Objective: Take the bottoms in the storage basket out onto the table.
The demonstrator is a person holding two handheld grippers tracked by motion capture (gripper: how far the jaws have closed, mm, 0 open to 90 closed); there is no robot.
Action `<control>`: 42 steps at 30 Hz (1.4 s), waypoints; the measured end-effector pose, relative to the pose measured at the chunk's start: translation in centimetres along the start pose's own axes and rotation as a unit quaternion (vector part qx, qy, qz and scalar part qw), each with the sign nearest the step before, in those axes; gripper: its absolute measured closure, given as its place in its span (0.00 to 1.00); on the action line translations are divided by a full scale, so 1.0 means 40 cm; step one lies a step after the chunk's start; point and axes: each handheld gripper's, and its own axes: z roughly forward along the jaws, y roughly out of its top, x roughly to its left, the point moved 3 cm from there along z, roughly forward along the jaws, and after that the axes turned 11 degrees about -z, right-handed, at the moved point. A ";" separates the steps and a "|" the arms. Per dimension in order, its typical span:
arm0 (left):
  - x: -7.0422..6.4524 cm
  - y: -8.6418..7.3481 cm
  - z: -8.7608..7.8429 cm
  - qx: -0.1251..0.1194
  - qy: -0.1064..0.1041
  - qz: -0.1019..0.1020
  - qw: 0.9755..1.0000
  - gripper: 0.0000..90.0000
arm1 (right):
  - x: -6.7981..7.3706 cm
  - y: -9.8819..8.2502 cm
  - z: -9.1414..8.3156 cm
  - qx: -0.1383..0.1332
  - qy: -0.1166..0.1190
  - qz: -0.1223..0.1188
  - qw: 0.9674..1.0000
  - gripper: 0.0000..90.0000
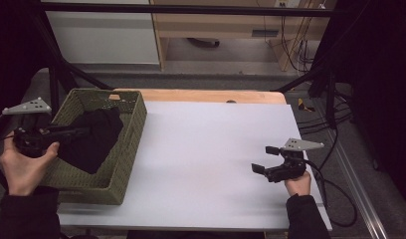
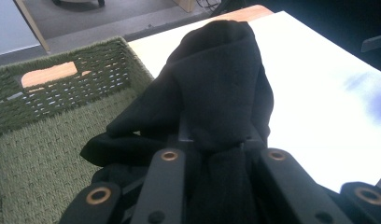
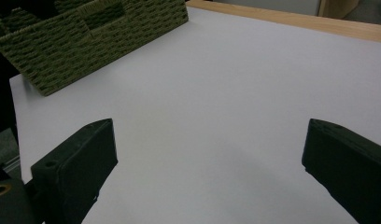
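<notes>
A black cloth (image 1: 94, 137) lies bunched in the green woven basket (image 1: 134, 124) at the table's left. My left gripper (image 1: 81, 132) reaches over the basket's near-left side and is shut on the cloth. In the left gripper view the cloth (image 2: 216, 84) rises in a heap from between the two jaws of my left gripper (image 2: 221, 154), above the basket floor (image 2: 48, 140). My right gripper (image 1: 265, 159) rests at the table's right, open, with nothing between its jaws. In the right gripper view my right gripper (image 3: 212, 140) points across the bare white surface toward the basket (image 3: 86, 37).
A white sheet (image 1: 206, 149) covers most of the wooden table (image 1: 206, 95). Black frame bars stand at both sides and across the back. Cables trail on the floor at the right, and a cable runs from the right gripper.
</notes>
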 end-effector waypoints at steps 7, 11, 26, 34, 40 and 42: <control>-0.011 0.009 -0.002 0.000 -0.003 0.004 1.000 0.87 | 0.000 0.000 0.000 -0.001 0.000 0.001 1.000 0.04; -0.017 0.013 -0.005 -0.002 -0.008 0.005 1.000 0.87 | 0.000 0.000 -0.001 -0.001 0.000 0.001 1.000 0.04; -0.055 0.043 -0.003 -0.002 -0.017 0.021 1.000 0.87 | 0.000 0.000 0.000 0.000 0.000 0.000 1.000 0.04; -0.073 0.063 -0.006 -0.004 -0.022 0.030 0.999 0.87 | 0.000 0.000 0.000 -0.001 0.001 0.000 1.000 0.04; -0.085 0.072 0.000 -0.003 -0.027 0.033 0.999 0.87 | 0.000 0.000 0.001 0.001 0.001 0.000 1.000 0.04; -0.091 0.076 0.004 -0.003 -0.028 0.036 0.999 0.87 | 0.000 -0.001 0.001 0.002 0.001 -0.001 1.000 0.04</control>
